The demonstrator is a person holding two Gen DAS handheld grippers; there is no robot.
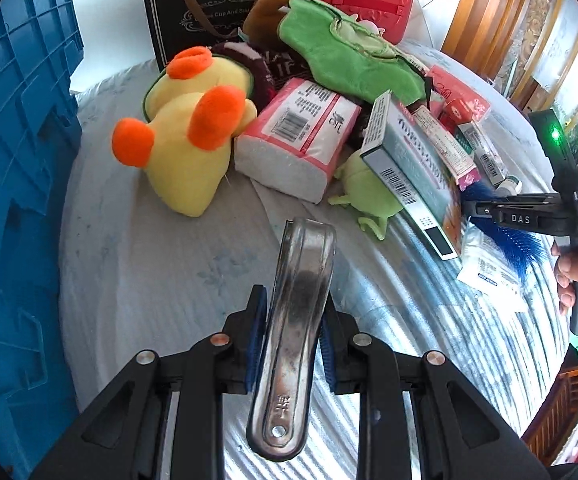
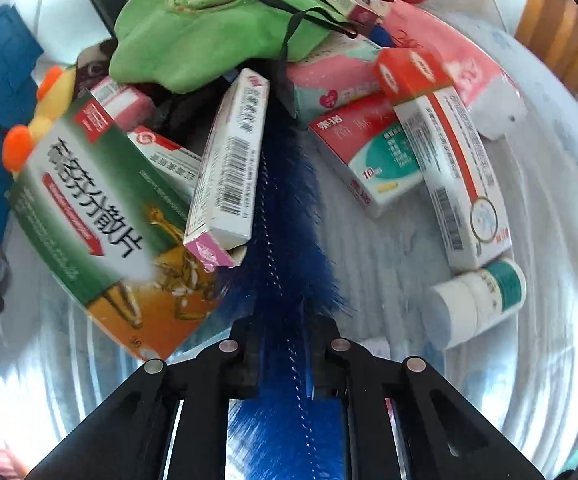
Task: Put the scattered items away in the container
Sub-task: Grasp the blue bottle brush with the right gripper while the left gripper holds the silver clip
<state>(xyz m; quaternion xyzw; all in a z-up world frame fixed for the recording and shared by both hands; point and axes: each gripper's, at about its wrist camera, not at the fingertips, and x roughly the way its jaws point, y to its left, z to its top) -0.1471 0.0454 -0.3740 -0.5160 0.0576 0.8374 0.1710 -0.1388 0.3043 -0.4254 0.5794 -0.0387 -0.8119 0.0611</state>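
You have a polished metal handle (image 1: 297, 320), smooth but scuffed and dulled in patches, between matt black plastic fingers (image 1: 373, 360) with ribbed blue pads. Far left sits a fuzzy yellow plush toy (image 1: 187, 136) beside a glossy film-wrapped tissue pack (image 1: 301, 136). Your blue brush (image 2: 285, 208) is bristly around twisted wire. The cartons (image 2: 229, 160) are smooth printed card; the crate (image 1: 13, 160) is hard, ribbed blue plastic; the tablecloth (image 1: 169, 272) looks sheeny.

Blue crate (image 1: 17, 160) cut off at left.
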